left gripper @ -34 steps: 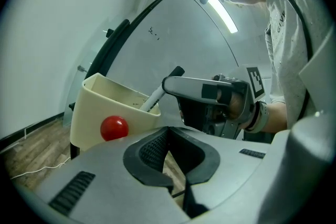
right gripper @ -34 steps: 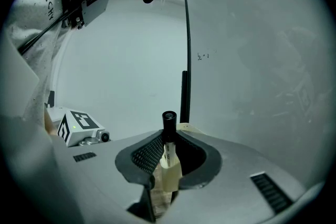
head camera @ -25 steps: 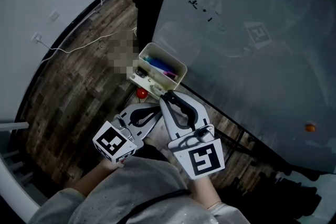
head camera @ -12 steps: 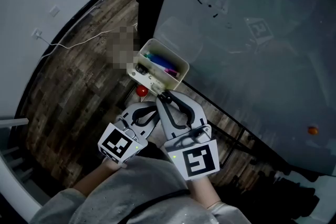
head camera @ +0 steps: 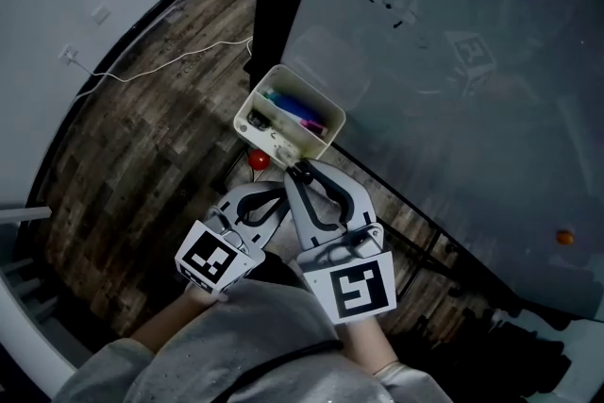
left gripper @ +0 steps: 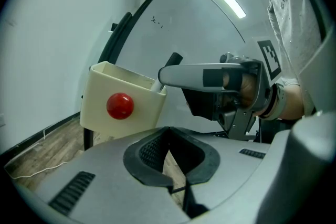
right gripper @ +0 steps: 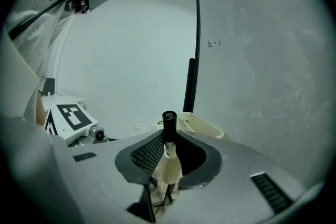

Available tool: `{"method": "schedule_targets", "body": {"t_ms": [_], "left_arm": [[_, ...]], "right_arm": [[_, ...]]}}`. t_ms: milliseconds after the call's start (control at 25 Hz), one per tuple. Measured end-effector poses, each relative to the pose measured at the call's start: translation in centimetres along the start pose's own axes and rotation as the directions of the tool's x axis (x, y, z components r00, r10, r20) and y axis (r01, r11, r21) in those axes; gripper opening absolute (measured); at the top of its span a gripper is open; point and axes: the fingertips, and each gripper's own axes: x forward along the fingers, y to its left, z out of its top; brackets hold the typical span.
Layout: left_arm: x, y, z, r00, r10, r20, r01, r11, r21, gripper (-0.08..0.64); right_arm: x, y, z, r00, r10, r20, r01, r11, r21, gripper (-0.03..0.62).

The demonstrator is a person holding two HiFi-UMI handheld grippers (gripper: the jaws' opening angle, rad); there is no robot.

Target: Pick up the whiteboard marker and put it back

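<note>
The whiteboard marker [right gripper: 168,122], white-bodied with a black cap, stands upright between the jaws of my right gripper [right gripper: 170,150], which is shut on it. In the head view the right gripper [head camera: 300,171] points at the near rim of a cream bin [head camera: 247,111] hanging at the whiteboard's lower corner; blue and purple markers lie inside. From the left gripper view, the marker's black end [left gripper: 174,59] sits just beside the bin [left gripper: 100,86]. Beside and below it, my left gripper [head camera: 279,195] has its jaws together with nothing in them [left gripper: 169,136].
A red ball [head camera: 258,159] sits on the bin's front face. The grey whiteboard [head camera: 453,61] fills the right side, on a black stand [head camera: 274,5]. A white cable [head camera: 160,71] runs over the wooden floor. An orange dot [head camera: 563,238] marks the board.
Only the head view has shifted slightly. Both grippers keep their places and the marker stays gripped.
</note>
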Motion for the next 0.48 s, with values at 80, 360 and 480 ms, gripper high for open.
{"method": "schedule_targets", "body": {"t_ms": [80,360,480], "left_arm": [[-0.06,-0.02,-0.04,1.000,-0.002,0.000,0.002,1.000,-0.002,0.015],[-0.13,-0.04,-0.07,1.000,-0.005,0.001,0.005,1.000,-0.009,0.015],[-0.14,-0.09,-0.08,1.000,-0.009,0.000,0.009,1.000,-0.010,0.015]], "right_arm": [[-0.06,-0.03,0.00,1.000,0.000,0.003,0.000,1.000,-0.001,0.078],[-0.16,-0.03,-0.01,1.000,-0.006,-0.002,0.006,1.000,-0.010,0.078],[-0.25,-0.01,-0.13,1.000,-0.009,-0.014,0.009,1.000,-0.019,0.078]]}}
